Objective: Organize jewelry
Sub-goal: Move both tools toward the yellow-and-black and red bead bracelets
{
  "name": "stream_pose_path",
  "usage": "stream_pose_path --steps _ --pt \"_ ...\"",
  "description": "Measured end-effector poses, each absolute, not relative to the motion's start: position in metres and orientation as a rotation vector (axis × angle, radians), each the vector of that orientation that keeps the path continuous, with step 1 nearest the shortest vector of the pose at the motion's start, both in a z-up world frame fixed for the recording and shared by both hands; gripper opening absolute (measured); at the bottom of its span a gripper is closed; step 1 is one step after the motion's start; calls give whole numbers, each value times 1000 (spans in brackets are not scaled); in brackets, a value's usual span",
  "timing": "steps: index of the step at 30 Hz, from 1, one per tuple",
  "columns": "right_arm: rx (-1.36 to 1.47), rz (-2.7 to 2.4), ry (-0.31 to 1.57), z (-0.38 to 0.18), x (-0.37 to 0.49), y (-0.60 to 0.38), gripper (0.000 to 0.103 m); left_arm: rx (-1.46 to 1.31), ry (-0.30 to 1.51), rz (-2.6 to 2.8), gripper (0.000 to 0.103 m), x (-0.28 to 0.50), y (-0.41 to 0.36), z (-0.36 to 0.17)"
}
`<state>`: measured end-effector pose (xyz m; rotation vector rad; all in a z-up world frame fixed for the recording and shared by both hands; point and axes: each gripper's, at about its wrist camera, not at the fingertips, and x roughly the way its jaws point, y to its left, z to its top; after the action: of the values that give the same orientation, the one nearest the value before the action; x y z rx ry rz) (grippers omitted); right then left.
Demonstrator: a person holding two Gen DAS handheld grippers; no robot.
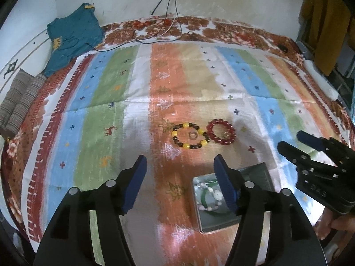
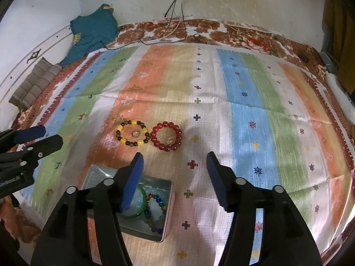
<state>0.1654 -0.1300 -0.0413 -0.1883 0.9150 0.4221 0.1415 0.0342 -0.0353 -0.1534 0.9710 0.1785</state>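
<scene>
Bracelets wait ahead of both wide-open, empty tools: red bracelet [image 2: 166, 139] touching yellow-and-dark bracelet [image 2: 132, 136] on the bed. Right hand-held gripper [image 2: 175, 173] should straddle one red bead edge, avoiding its neighbour, then carry it back to the tin [image 2: 169, 208] below. Left hand-held gripper [image 1: 179, 170] idles.

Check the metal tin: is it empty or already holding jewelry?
Holding jewelry. The open tin contains a green bangle and a multicolored bead bracelet; no lid is visible.
</scene>
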Motion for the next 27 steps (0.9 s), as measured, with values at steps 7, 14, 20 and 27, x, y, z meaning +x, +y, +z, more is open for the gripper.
stream_pose_path --steps 7,14,20,27 --pt "-196 416 938 -48 183 -123 70 -135 1020 211 71 165 46 -50" --pt "-208 401 972 -60 203 -118 71 -112 1068 231 73 186 53 -67" --pt "-207 389 1005 -73 221 -114 71 -84 1096 222 73 203 50 -78" --pt "-211 383 1039 -87 240 -109 71 -106 1166 219 73 219 58 -105"
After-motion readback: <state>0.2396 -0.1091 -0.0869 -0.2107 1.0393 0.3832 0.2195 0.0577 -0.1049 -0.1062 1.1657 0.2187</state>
